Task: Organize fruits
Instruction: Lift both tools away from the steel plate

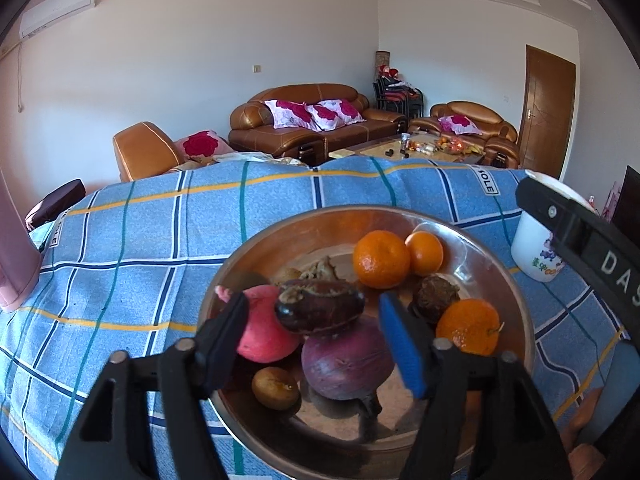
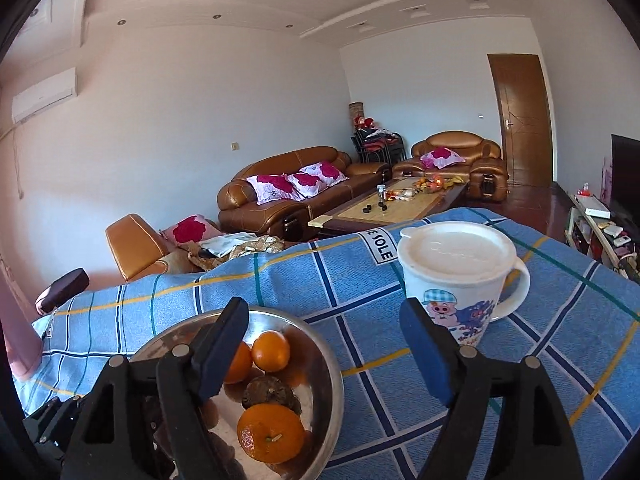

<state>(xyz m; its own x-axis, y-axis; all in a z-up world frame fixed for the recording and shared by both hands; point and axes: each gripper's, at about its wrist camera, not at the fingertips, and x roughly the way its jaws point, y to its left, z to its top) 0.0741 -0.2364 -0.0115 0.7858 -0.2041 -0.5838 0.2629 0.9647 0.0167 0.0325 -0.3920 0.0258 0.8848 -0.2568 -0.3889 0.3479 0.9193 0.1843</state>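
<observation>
With the fruits gathered in the steel bowl (image 1: pixel 516 292), both the left gripper (image 1: pixel 312 344) and right gripper (image 2: pixel 324 348) hover with jaws apart and empty, apparently free to sort them.

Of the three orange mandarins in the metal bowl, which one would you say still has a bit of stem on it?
The front orange mandarin, nearest the camera in the round metal bowl, shows a short stem; the two behind it show none.
</observation>
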